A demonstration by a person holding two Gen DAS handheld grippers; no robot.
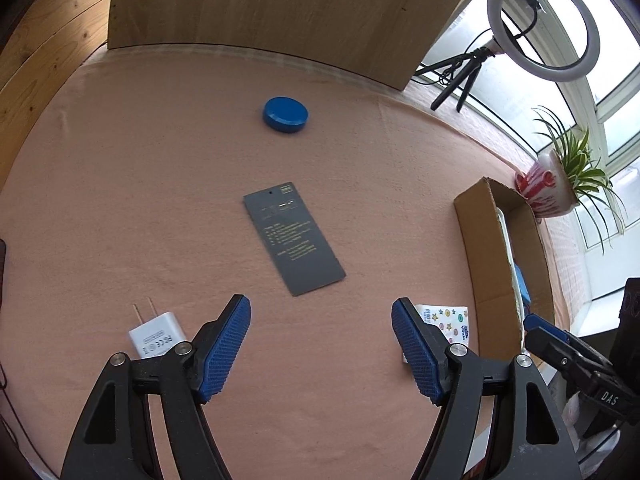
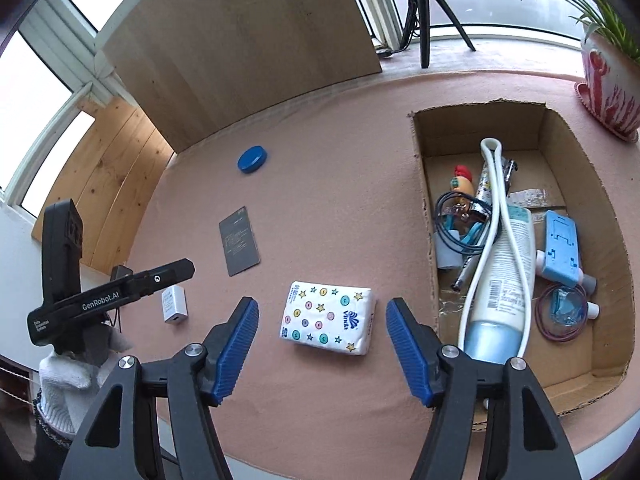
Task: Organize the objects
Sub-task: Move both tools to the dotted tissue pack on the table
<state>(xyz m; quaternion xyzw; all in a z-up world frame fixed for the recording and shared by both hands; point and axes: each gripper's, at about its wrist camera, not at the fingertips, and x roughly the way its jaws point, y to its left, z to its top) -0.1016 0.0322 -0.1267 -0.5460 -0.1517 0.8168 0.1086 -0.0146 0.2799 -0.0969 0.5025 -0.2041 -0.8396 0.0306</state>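
On the pink cloth lie a grey card (image 1: 294, 238) (image 2: 239, 241), a blue round lid (image 1: 285, 114) (image 2: 252, 159), a white charger plug (image 1: 157, 335) (image 2: 174, 303) and a tissue pack (image 2: 329, 317) (image 1: 450, 320) printed with stars and buttons. My left gripper (image 1: 321, 312) is open above the cloth, just short of the card, with nothing between its fingers. My right gripper (image 2: 322, 312) is open too, with the tissue pack lying just ahead between its fingertips. The cardboard box (image 2: 576, 152) (image 1: 476, 240) to the right holds a lotion tube, white hose, cables and a blue holder.
A wooden board (image 1: 280, 8) stands along the table's back edge. A potted plant (image 1: 556, 184) (image 2: 608, 80) sits behind the box, a ring light on a tripod (image 1: 540, 28) by the window. A gloved hand (image 2: 68, 376) holds the left gripper at the table's left edge.
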